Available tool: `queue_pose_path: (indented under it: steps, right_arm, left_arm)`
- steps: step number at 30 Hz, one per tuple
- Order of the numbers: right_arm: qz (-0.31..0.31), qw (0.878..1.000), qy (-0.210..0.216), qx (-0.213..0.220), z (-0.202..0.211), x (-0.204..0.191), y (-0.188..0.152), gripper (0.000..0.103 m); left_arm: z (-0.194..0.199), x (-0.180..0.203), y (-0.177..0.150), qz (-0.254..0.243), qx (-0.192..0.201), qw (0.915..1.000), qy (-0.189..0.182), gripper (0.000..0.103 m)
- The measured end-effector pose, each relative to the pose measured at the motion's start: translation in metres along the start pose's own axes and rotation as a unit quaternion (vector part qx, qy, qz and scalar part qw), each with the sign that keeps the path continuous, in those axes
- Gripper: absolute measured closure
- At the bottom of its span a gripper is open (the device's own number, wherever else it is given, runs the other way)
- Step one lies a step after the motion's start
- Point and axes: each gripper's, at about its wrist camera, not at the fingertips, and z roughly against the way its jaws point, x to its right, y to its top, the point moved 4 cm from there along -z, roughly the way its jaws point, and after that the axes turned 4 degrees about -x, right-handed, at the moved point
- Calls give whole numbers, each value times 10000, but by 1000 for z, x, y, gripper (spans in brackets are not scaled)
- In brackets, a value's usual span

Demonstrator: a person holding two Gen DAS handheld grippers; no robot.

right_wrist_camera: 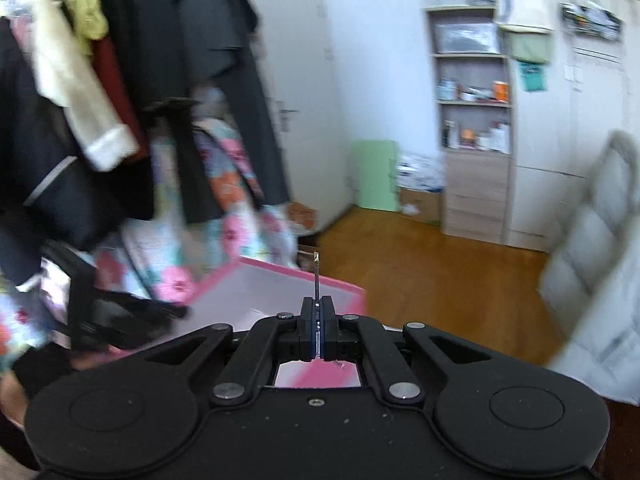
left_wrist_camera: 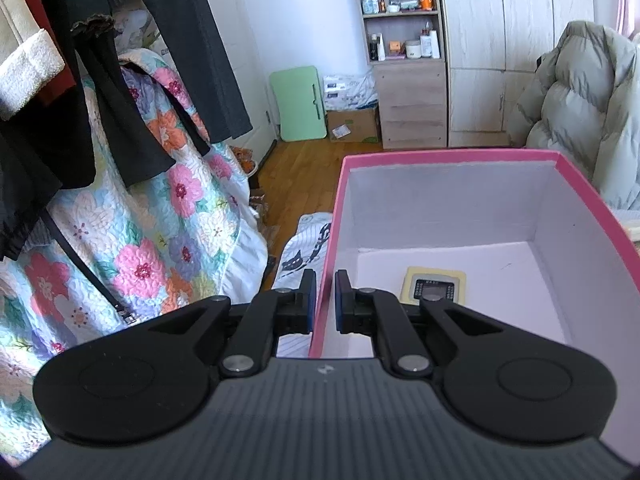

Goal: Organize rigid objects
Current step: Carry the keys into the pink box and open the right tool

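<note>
I see a thin metal piece [right_wrist_camera: 317, 276] pinched in my right gripper [right_wrist_camera: 317, 308], a flat, narrow, silvery strip seen edge-on, so I cannot tell what it is. Its long axis runs along the fingers, and it sticks out past the tips, pointing away from me and upward in the view, with a small notched end at the far tip. The right gripper's jaws are pressed together on it, and the right wrist view is blurred. This gripper hangs above the near right part of the pink box [right_wrist_camera: 280, 280], angled somewhat downward toward the wooden floor [right_wrist_camera: 440, 280] beyond.

My left gripper [left_wrist_camera: 325, 280] sits at the box's near left wall [left_wrist_camera: 326, 264], one finger outside and one inside, pinching the pink rim between the pads. It tilts down into the box. The box is pink outside and white inside, and a flat yellow-edged card with a dark square item [left_wrist_camera: 435, 289] lies on its floor, near the left gripper's inner finger.

To the left, a floral quilt [left_wrist_camera: 132, 240] drapes under hanging dark clothes [left_wrist_camera: 120, 120]. Far ahead stand a shelf unit [left_wrist_camera: 404, 40] and a wardrobe [left_wrist_camera: 520, 40]; a pale puffy jacket [left_wrist_camera: 580, 112] lies to the right.
</note>
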Motion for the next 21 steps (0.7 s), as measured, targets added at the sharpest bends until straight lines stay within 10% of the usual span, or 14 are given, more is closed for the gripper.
queue_pose_path:
  steps: [10, 21]
  right_arm:
    - [-296, 9841, 1431, -1007, -95, -58, 12, 100]
    - [-823, 9733, 820, -1981, -213, -58, -12, 100]
  left_arm:
    - [2, -4, 0, 140, 84, 9998, -73, 96]
    - [4, -4, -1, 95, 161, 9998, -62, 97]
